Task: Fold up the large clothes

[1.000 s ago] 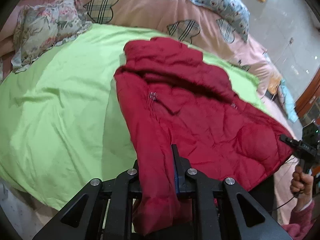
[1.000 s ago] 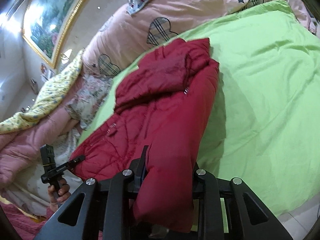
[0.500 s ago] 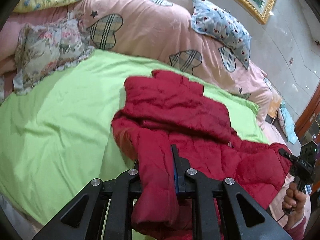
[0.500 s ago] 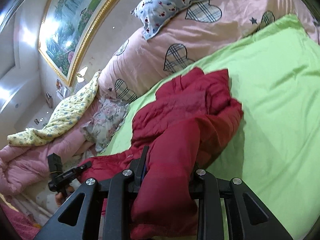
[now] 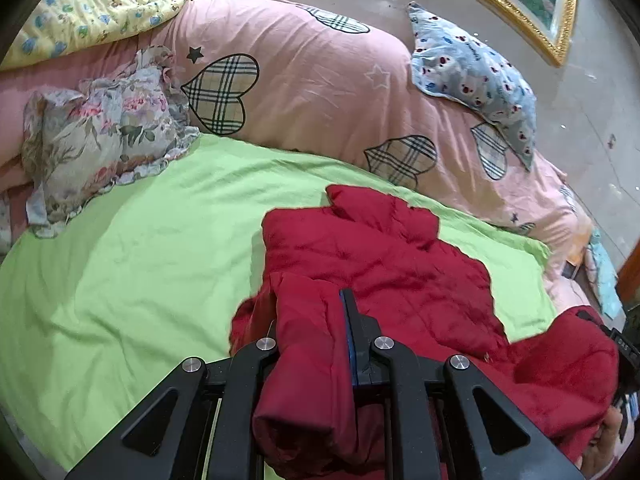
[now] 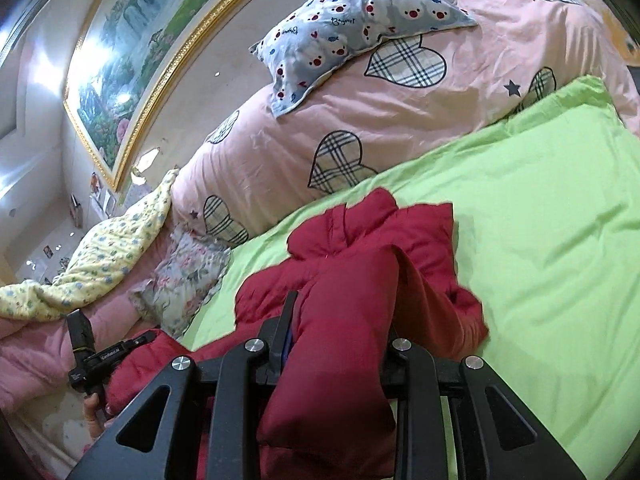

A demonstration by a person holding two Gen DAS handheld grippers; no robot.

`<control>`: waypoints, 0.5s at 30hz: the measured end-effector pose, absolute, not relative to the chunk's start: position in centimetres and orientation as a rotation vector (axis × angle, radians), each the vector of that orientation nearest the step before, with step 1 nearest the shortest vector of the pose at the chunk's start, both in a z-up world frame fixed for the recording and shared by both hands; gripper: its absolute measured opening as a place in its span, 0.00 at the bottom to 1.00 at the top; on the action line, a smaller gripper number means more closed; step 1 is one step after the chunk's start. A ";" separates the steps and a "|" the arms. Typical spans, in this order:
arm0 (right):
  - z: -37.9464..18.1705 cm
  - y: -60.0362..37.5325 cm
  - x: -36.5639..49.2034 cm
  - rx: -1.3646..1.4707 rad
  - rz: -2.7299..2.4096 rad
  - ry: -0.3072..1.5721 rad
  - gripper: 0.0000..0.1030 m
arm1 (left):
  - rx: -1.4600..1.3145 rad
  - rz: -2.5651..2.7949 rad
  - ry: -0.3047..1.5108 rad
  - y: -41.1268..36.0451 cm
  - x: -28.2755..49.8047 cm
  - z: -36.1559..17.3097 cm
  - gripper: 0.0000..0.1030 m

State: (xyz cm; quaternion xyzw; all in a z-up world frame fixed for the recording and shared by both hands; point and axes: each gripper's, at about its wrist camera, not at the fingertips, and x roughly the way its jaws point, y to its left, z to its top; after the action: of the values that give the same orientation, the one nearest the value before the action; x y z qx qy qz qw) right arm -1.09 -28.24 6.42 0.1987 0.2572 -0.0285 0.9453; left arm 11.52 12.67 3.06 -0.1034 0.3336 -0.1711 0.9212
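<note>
— Where is the jacket?

— The red quilted jacket (image 5: pixel 384 264) lies on the green sheet (image 5: pixel 132 264) of the bed, bunched toward its near edge. Its far part rests crumpled on the sheet; the near hem is raised off it at two corners, one in each of my tools.

— What is your left tool doing?

— My left tool (image 5: pixel 310 320) is clamped on a thick fold of the hem. The padded cloth fills the gap between the jaws and spills down over the black frame toward the camera.

— And the right one?

— My right tool (image 6: pixel 340 320) is clamped on the other corner in the same way, with a fat roll of red fabric pinched between the jaws and hanging over the front. From the right wrist view I can see the left tool at the lower left, my fingers (image 6: pixel 94 408) around its handle, red cloth bunched at its tip.

— What lies around the jacket?

— Beyond the green sheet there is a pink quilt (image 5: pixel 320 80) with plaid hearts. A blue pillow (image 6: pixel 352 16) printed with little bears sits on top of it, a floral cushion (image 5: pixel 100 136) lies at the sheet's far left edge, and a yellow flowered blanket (image 5: pixel 92 8) lies behind that. A gold-framed painting (image 6: pixel 132 56) hangs on the wall.
</note>
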 end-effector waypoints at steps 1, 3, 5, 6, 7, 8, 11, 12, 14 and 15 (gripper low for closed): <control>6.5 -28.5 -0.5 0.402 -0.060 0.525 0.25 | -0.214 -0.346 0.684 12.3 12.1 3.1 0.14; 6.5 -29.0 0.9 0.395 -0.071 0.526 0.25 | -0.218 -0.333 0.689 11.5 13.9 3.1 0.14; 6.5 -29.6 2.2 0.390 -0.089 0.526 0.25 | -0.214 -0.323 0.690 10.7 15.4 3.0 0.14; 6.5 -29.8 2.8 0.386 -0.098 0.526 0.25 | -0.212 -0.316 0.692 10.4 16.2 2.8 0.14; 6.4 -30.1 3.4 0.385 -0.108 0.526 0.25 | -0.212 -0.306 0.699 9.9 17.2 2.7 0.14; 6.3 -30.4 4.0 0.387 -0.115 0.527 0.25 | -0.216 -0.301 0.705 9.6 18.1 2.5 0.14; 5.9 -31.1 5.8 0.387 -0.137 0.530 0.25 | -0.233 -0.287 0.723 8.9 20.7 2.0 0.14; 5.8 -31.2 6.4 0.386 -0.144 0.531 0.26 | -0.238 -0.281 0.728 8.7 21.7 1.8 0.14; 5.4 -31.6 7.8 0.379 -0.162 0.536 0.26 | -0.239 -0.268 0.739 8.2 23.5 1.4 0.14; 5.2 -31.9 8.5 0.374 -0.170 0.538 0.26 | -0.235 -0.262 0.744 7.9 24.4 1.3 0.14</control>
State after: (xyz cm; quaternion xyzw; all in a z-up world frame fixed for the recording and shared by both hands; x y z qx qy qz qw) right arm 8.46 -31.90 5.23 0.1834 0.2638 -0.0833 0.9433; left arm 24.41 7.90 1.26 -0.1144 0.3618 -0.1272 0.9164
